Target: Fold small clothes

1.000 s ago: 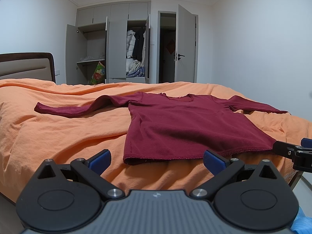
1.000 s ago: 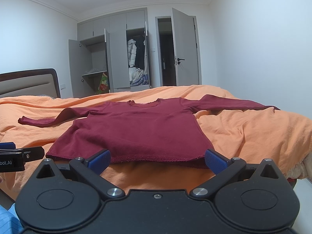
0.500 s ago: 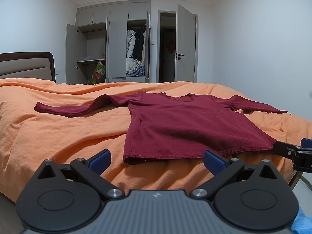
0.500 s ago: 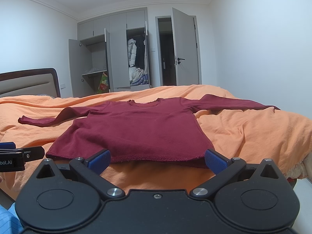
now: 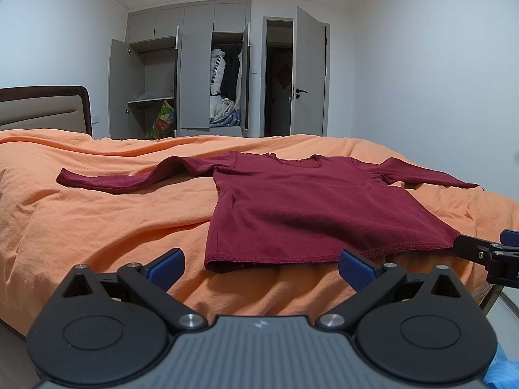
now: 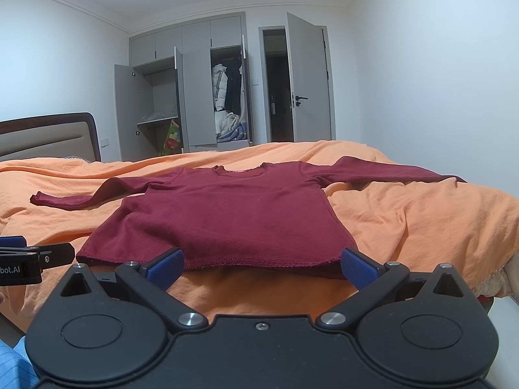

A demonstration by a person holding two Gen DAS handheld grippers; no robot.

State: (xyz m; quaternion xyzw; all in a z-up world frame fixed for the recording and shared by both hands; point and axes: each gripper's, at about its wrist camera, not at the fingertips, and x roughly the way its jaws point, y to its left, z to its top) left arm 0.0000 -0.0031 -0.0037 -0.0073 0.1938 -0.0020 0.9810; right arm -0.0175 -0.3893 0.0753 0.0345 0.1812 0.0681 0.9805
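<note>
Maroon shirt (image 6: 223, 217) flat on bed (image 6: 421, 220), hem nearest, neck-to-hem axis straight ahead; left tongs (image 5: 261, 264) & right tongs (image 6: 262, 263) both open, right nearer hem.

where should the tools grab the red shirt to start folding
Probably the red shirt by its two bottom hem corners, one open tool each, coming in low from the foot of the bed: it lies flat, hem nearest, sleeves spread.

Bed (image 5: 81, 214) w/ rumpled orange cover fills mid-frame. Dark red long-sleeve shirt (image 5: 311, 207) lies flat on it, center-right, sleeves spread, hem nr the bottom edge.
</note>
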